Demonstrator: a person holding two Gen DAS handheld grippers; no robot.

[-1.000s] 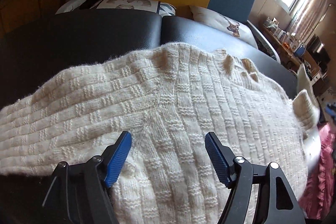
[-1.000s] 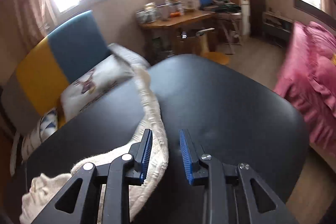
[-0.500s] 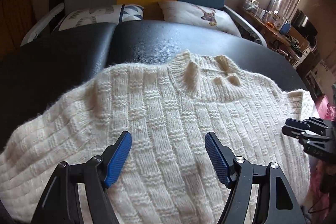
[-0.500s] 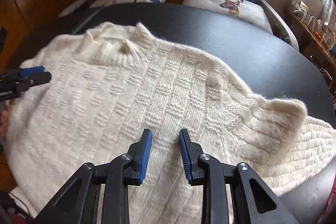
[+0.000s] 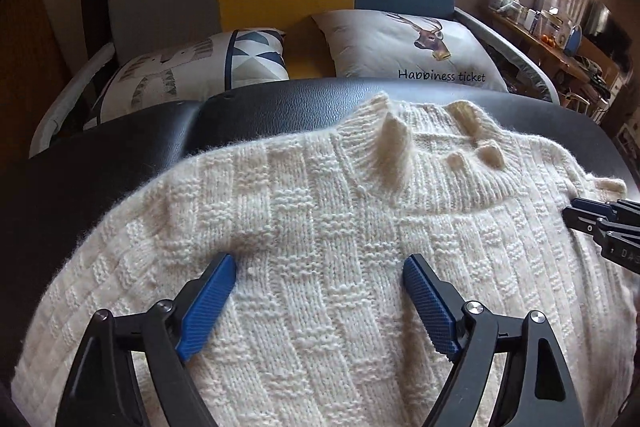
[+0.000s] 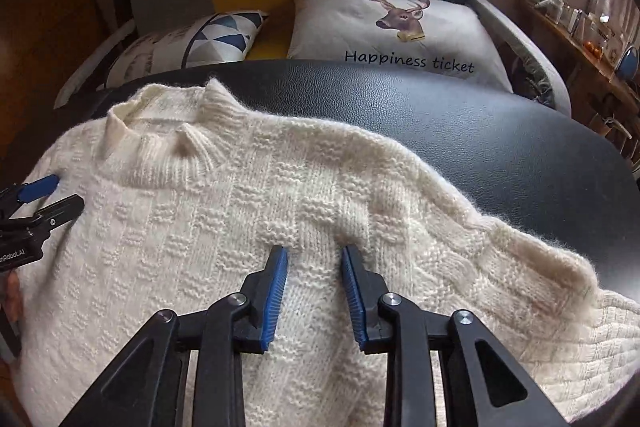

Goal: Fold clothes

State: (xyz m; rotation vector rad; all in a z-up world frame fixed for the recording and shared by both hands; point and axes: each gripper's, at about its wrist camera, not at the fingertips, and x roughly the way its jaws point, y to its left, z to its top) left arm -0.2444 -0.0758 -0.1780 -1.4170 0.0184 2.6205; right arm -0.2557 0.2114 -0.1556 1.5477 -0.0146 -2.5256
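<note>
Both grippers have swung in over the cream sweater [image 5: 328, 267] now flat on the black table [image 6: 500, 131], left gripper [image 5: 320, 291] wide, right gripper [image 6: 314, 291] narrow, empty, so folding can start

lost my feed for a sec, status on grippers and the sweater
Left hand-held gripper open wide, right hand-held gripper part open, both empty over the body. Cream sweater flat on black table, unfolded. Nothing in the way.
</note>
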